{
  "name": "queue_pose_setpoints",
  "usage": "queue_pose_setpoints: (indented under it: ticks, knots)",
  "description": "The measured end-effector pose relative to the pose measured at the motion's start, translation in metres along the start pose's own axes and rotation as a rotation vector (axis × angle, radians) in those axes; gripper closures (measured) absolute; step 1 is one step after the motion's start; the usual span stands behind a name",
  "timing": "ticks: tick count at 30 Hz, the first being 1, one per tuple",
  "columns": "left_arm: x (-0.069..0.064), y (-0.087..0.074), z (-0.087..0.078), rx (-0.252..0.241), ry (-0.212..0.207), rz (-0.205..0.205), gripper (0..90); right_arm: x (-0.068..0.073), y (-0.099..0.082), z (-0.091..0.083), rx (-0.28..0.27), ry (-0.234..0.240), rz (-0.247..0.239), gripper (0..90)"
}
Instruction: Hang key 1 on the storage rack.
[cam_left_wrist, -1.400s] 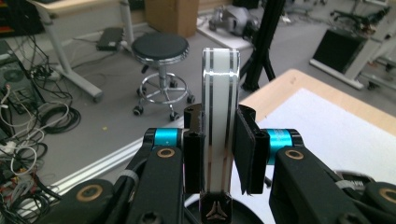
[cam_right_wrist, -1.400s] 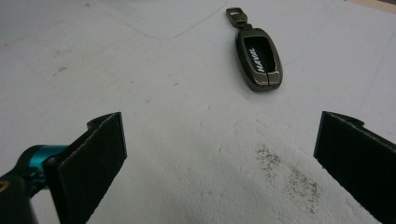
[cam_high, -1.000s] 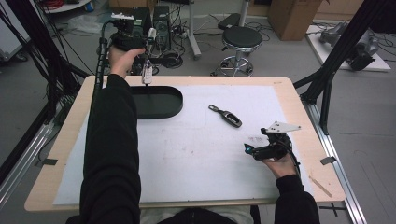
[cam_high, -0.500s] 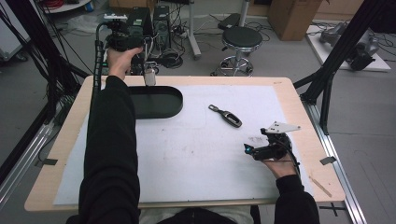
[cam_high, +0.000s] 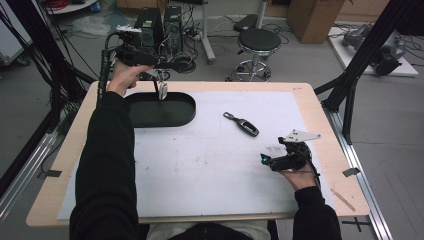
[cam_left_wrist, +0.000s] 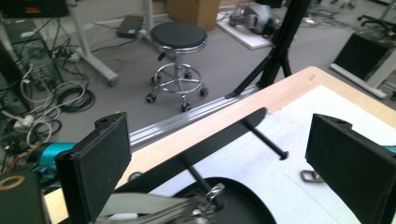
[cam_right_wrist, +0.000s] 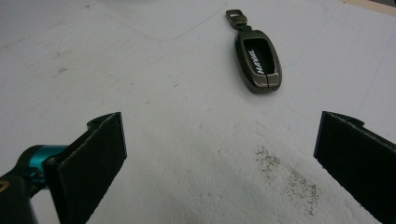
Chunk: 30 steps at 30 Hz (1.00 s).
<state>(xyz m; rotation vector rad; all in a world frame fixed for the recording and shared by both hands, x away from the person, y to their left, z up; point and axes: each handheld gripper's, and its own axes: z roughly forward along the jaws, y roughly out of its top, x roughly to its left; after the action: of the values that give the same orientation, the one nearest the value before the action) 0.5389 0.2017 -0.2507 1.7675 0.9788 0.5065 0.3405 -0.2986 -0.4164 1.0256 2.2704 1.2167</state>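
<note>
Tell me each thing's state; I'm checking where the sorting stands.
Left gripper: open, jaws just opened, above the tray.
Metal clip: released, lying in the tray.
Black tray: holds the clip.
Car key: flat on the mat, untouched.
Right gripper: open, empty.

Key fob right of tray

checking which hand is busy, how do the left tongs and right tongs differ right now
Place: the left tongs are held over the black tray's far end; the right tongs sit low over the white mat.
Work: the left tongs' jaws have just been opening, a silvery metal piece loose below them in the tray; the right tongs have nothing between them, the key fob lying ahead.
Both stand open.
</note>
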Motion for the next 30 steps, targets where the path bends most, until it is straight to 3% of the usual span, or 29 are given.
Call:
queue_pose_setpoints:
  ticks: [6, 8, 18, 22, 30]
  knots:
    - [-0.011, 0.001, -0.003, 0.012, -0.021, 0.037, 7.4, 0.0, 0.0, 0.0, 0.005, -0.001, 0.002, 1.4]
    - [-0.014, 0.0, -0.007, -0.005, -0.015, 0.051, 7.4, 0.0, -0.001, 0.0, 0.005, -0.001, 0.003, 1.4]
    - [-0.018, -0.021, -0.026, -0.011, 0.006, 0.043, 7.4, -0.001, -0.001, 0.001, 0.006, 0.001, 0.004, 1.5]
    - [-0.024, -0.026, -0.033, -0.025, -0.028, 0.041, 7.4, -0.002, -0.001, 0.002, 0.006, 0.002, 0.005, 1.5]
    - [-0.034, -0.034, -0.046, -0.038, -0.029, 0.051, 7.4, -0.002, -0.001, 0.003, 0.011, 0.002, 0.007, 1.5]
